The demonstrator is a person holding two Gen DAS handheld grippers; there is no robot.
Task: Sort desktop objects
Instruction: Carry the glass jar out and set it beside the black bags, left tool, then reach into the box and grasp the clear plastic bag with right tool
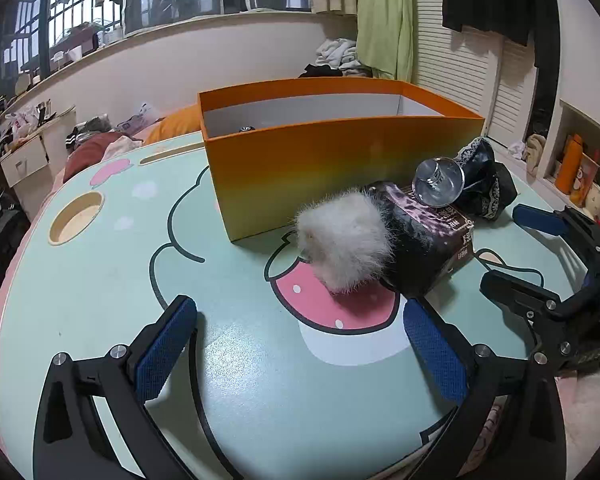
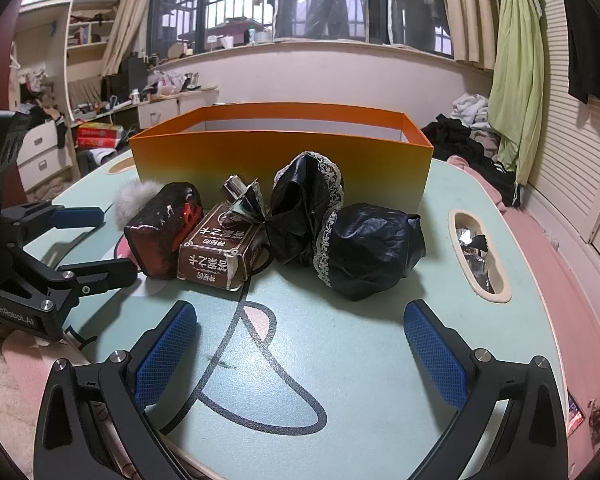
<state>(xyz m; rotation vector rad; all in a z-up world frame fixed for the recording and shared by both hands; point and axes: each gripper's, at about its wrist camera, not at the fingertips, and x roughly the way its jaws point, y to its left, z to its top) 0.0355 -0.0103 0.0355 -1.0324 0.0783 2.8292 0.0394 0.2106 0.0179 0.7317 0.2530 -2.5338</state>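
Foil scraps (image 2: 476,248) in the table slot show only from the right wrist.

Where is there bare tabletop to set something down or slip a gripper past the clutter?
Bare table lies left of the orange box, reaching to the round cup hole. Another patch lies between the right gripper and the black lace-trimmed cloth. It is crowded before the box: fur ball, dark pouch, brown carton, glass bottle.
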